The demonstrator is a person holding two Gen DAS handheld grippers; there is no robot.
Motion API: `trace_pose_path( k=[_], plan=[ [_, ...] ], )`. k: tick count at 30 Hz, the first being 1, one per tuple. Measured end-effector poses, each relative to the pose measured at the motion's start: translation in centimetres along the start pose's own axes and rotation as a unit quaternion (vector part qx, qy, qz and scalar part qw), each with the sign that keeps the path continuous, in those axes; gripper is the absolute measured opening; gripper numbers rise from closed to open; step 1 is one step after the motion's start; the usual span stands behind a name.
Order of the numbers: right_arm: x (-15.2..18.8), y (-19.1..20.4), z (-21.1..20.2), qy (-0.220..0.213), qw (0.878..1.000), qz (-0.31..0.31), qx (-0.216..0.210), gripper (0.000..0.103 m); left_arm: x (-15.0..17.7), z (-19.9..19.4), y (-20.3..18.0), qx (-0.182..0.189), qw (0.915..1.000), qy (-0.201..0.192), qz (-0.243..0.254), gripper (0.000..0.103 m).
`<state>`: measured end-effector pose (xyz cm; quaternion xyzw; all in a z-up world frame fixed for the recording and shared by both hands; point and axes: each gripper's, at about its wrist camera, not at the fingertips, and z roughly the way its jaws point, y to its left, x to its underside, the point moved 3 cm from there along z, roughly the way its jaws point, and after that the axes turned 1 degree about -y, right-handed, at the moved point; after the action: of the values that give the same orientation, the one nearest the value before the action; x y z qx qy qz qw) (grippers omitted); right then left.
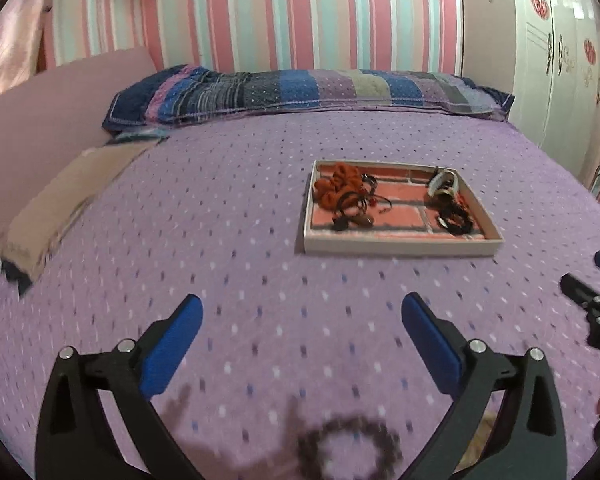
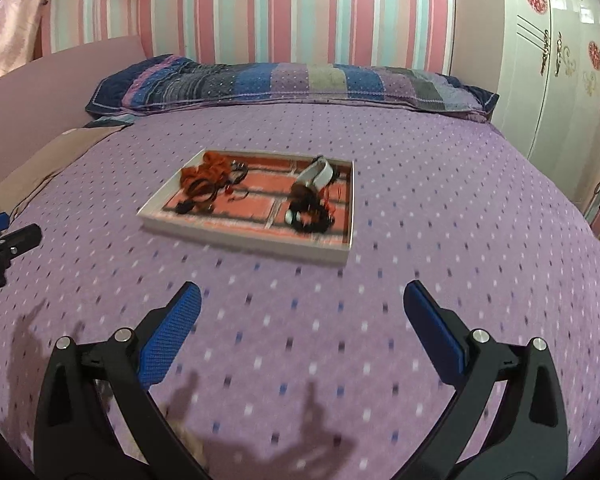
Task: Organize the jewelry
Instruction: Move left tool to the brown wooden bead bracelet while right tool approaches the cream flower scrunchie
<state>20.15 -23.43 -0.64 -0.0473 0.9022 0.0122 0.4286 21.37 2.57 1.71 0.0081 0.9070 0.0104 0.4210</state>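
Toward the pillow end of the purple dotted bedspread (image 1: 236,208), we see the shallow white cardboard tray (image 1: 400,245) gathering tangled jewelry (image 1: 346,192); left gripper (image 1: 302,338) and right gripper (image 2: 302,328) hover spread wide, empty

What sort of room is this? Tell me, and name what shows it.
Most likely a bedroom: a bed under a purple dotted bedspread, a long patchwork pillow at its head, and a white wardrobe beside the striped wall. A tray of jewelry sits on the bed.

Both wrist cameras look forward and downward over the purple dotted bedspread (image 1: 260,208), sharing the shallow white cardboard tray (image 2: 244,240) and far striped wall (image 1: 300,12).
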Motion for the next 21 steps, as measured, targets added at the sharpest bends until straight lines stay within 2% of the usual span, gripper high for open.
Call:
trace_pose_path(
  k=[2,4,8,12,21],
  plan=[
    [1.5,0.1,-0.8,-0.001,1.000,0.004,0.002,0.099,1.5,-1.5,0.1,0.006,1.0000,-0.002,-0.006,0.098],
    [3.1,0.0,-1.6,-0.003,1.000,0.014,0.004,0.099,2.9,-2.9,0.2,-0.004,0.9999,-0.009,-0.003,0.098],
    [5.9,-0.2,-2.0,0.004,1.000,0.027,0.006,0.099,5.4,-3.9,0.6,0.003,0.9998,-0.004,-0.020,0.098],
    [8.4,0.1,-2.1,0.015,0.999,0.034,0.008,0.099,7.5,-3.5,1.4,0.007,0.9993,0.002,-0.037,0.098],
    [10.7,1.6,-3.8,-0.014,0.999,0.026,0.011,0.099,11.2,-1.6,3.2,-0.008,0.9983,0.026,-0.052,0.098]
  ],
)
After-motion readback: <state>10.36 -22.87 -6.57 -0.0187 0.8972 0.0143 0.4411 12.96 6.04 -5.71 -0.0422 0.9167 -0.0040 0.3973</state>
